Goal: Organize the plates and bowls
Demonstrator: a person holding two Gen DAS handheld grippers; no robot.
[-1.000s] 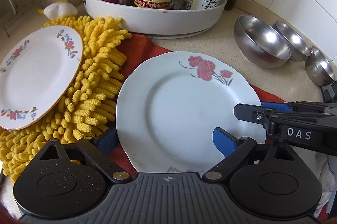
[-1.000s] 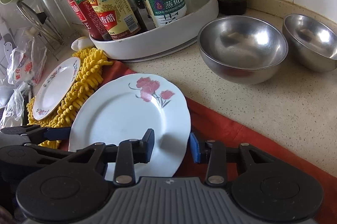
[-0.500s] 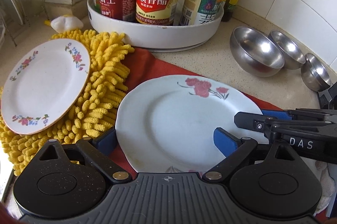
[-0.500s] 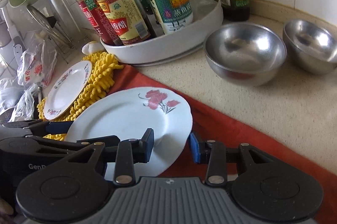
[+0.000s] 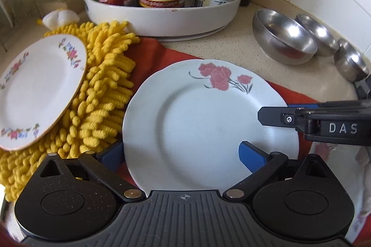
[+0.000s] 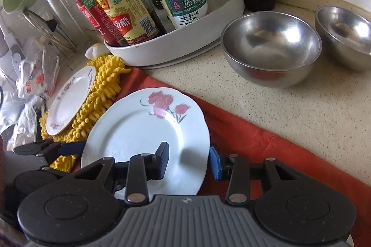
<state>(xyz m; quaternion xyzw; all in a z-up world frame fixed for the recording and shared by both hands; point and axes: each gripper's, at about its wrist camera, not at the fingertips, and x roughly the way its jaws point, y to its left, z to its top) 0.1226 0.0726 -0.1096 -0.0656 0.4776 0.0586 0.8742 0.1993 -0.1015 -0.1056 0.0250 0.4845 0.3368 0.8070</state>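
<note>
Speckled counter under a red cloth. Nearest, the left gripper and right gripper both straddle the rose plate's rim, fingers spread, not pinching. Beyond, a small plate rests on a yellow mop head; steel bowls stand farther back.

The right tongs straddle the rim of the rose plate on the red cloth.

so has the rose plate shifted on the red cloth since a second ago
No. The rose plate keeps its spot on the red cloth beside the yellow mop head.
</note>
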